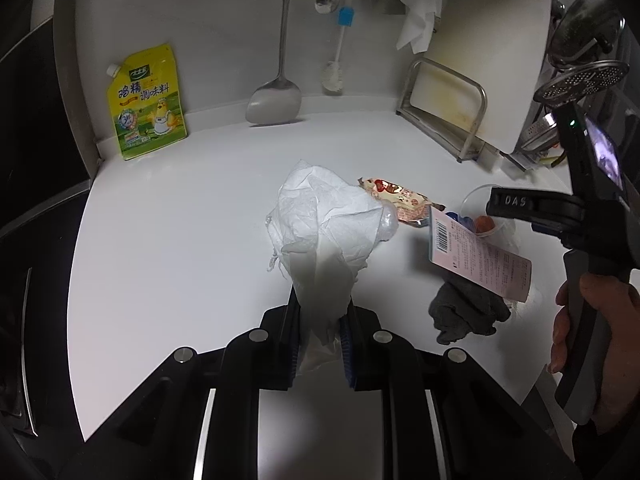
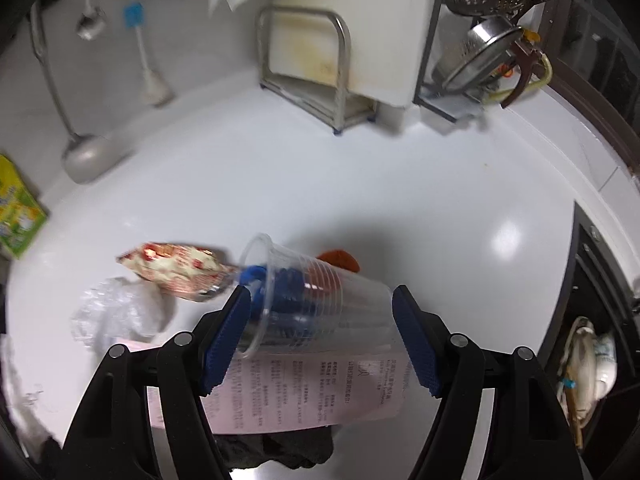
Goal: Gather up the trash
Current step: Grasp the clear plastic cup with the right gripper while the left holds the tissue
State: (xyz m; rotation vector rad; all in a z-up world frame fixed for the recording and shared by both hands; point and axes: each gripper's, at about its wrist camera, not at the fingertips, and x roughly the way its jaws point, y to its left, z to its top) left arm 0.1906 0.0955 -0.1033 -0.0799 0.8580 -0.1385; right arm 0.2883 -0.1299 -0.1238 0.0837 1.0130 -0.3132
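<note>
Right now I am holding a crumpled white tissue (image 1: pixel 320 232) pinched tight in my left gripper (image 1: pixel 320 332), keeping it lifted clear of the white counter (image 1: pixel 180 240) so it cannot snag on anything below. My right gripper (image 2: pixel 320 332) is standing wide, its blue pads (image 2: pixel 224 340) flanking a clear plastic cup (image 2: pixel 320 300) that is lying tilted on its side; whether the pads are actually pressing the cup I cannot tell, though the wide spread suits its girth. Inside the cup I am seeing blue scraps, so I judge it is serving as a catch-all for small bits. Around it, more rubbish is waiting: a red-and-white snack wrapper (image 2: pixel 176 268), a pink printed label card (image 1: pixel 480 256) resting on a dark grey cloth (image 1: pixel 464 312), and something orange (image 2: pixel 340 258) just behind the cup. The yellow seasoning pouch (image 1: pixel 148 100) is leaning against the wall, well apart, and looks like pantry stock, not trash.
</note>
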